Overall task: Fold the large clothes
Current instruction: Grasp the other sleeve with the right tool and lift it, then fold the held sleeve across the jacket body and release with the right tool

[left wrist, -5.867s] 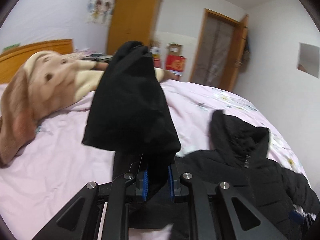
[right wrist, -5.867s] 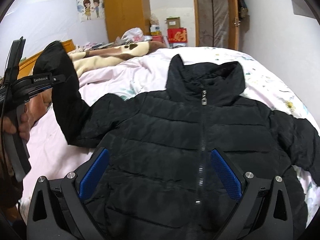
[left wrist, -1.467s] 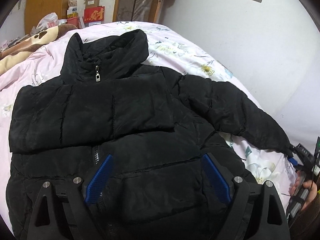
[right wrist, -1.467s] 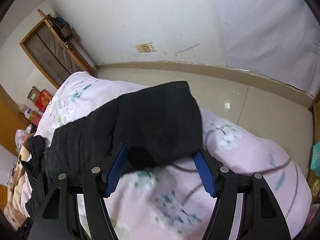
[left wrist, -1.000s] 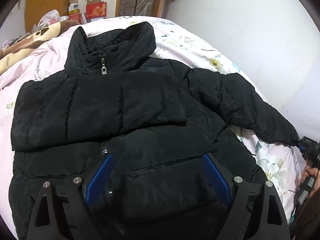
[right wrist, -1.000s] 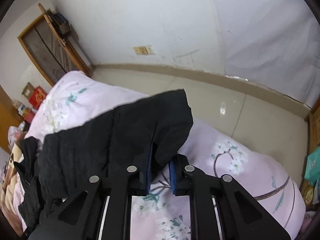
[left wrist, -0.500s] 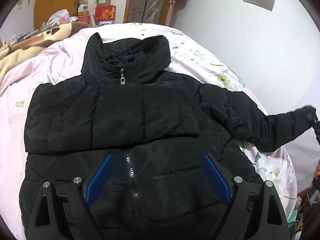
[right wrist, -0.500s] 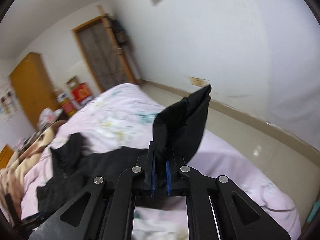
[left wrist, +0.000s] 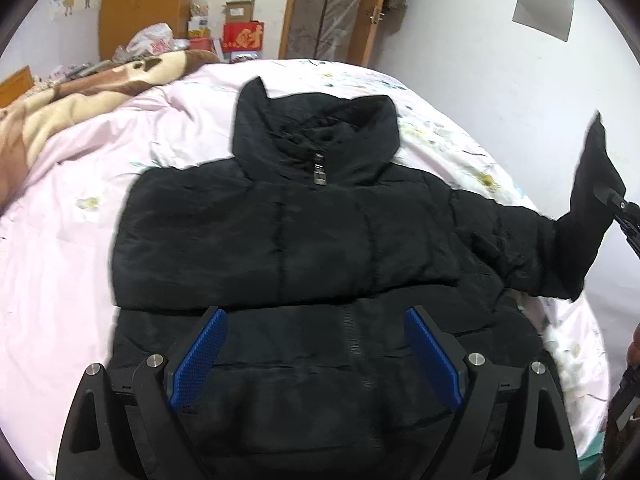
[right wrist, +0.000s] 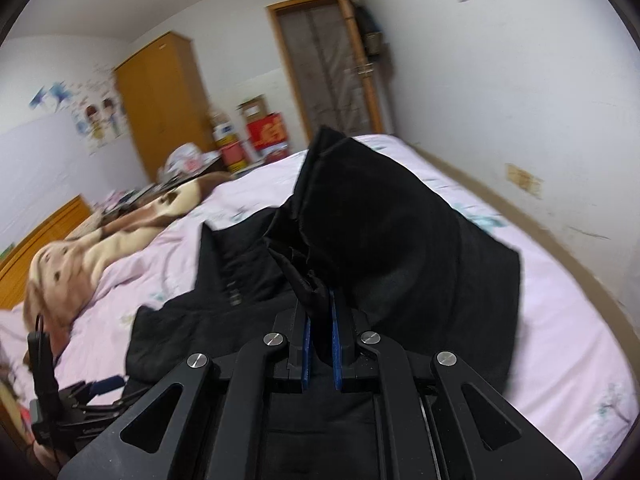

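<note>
A black puffer jacket (left wrist: 304,240) lies face up on the pink bed (left wrist: 60,260), collar at the far end, its left sleeve folded across the chest. My left gripper (left wrist: 316,352) hovers open over the jacket's lower front, nothing between its blue pads. My right gripper (right wrist: 319,320) is shut on the cuff of the jacket's right sleeve (right wrist: 400,240), which bunches up in front of the camera. In the left wrist view that sleeve (left wrist: 584,216) is lifted off the bed at the right edge, with the right gripper's (left wrist: 618,204) tip clamped on it.
A brown and cream blanket (left wrist: 80,96) lies at the bed's far left by the wooden headboard (right wrist: 44,236). Beyond the bed stand a wooden wardrobe (right wrist: 164,96), boxes (left wrist: 240,28) and a door (right wrist: 328,68). The white wall (right wrist: 520,100) runs close along the bed's right side.
My right gripper has lifted the sleeve cuff off the bed and swung it up and inward toward the jacket's body, rolling as it went. My left gripper drew back a little and stayed open.
</note>
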Demonstrator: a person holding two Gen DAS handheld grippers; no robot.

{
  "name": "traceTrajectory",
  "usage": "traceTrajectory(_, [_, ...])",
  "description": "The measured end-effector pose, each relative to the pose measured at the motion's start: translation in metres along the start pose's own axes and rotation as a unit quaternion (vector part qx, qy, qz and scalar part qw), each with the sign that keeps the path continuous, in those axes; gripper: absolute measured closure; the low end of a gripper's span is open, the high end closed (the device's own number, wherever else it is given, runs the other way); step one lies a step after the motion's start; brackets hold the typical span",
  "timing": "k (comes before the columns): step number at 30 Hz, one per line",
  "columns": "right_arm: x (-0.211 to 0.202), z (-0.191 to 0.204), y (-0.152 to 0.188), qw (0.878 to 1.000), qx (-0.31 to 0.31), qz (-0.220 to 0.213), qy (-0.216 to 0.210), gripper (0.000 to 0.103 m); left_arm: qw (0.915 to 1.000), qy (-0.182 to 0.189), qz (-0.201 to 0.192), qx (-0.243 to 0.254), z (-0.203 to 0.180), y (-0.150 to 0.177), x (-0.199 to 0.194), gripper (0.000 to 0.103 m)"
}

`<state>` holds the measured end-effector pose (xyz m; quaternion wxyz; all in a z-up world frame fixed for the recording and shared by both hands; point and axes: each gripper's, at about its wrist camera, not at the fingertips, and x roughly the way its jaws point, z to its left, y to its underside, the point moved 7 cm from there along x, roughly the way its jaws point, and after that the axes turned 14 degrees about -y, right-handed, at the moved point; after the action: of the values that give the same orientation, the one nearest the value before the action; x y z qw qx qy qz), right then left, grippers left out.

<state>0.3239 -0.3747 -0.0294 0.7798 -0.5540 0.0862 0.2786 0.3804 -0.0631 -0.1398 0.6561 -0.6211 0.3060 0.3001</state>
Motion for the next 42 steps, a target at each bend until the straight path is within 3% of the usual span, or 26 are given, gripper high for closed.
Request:
traceTrajectory(7, [0.059, 0.048, 0.037, 0.995, 0.007, 0.063, -0.077, 0.095, 0.9944, -0.084, -0.057, 0.029, 0.032, -0.005, -0.011, 0.013])
traceTrajectory(14, [0.106, 0.075, 0.082, 0.984, 0.020, 0.131, -0.120, 0.095, 0.9877, -0.126, -0.079, 0.048, 0.050, -0.006, -0.013, 0.013])
traceTrajectory(23, [0.125, 0.087, 0.118, 0.971, 0.022, 0.189, -0.142, 0.091, 0.9949, -0.089, -0.045, 0.014, 0.055, -0.003, 0.004, 0.013])
traceTrajectory(28, [0.109, 0.081, 0.114, 0.970, 0.039, 0.185, -0.151, 0.061, 0.9952, -0.088, -0.039, 0.018, 0.045, -0.002, 0.008, 0.013])
traceTrajectory(32, [0.089, 0.069, 0.099, 0.974, 0.052, 0.159, -0.151, 0.056, 0.9936, -0.095, -0.049, 0.036, 0.031, -0.006, 0.006, 0.013])
traceTrajectory(35, [0.072, 0.054, 0.088, 0.981, 0.049, 0.138, -0.125, 0.056, 0.9964, -0.068, -0.038, 0.034, 0.017, -0.007, 0.010, 0.013])
traceTrajectory(37, [0.060, 0.040, 0.081, 0.987, 0.039, 0.126, -0.093, 0.056, 0.9994, -0.029, -0.005, 0.016, 0.008, -0.005, 0.020, 0.013])
traceTrajectory(42, [0.038, 0.002, 0.078, 0.994, 0.010, 0.107, -0.006, 0.055, 0.9991, 0.018, 0.037, 0.001, -0.014, -0.001, 0.038, 0.013])
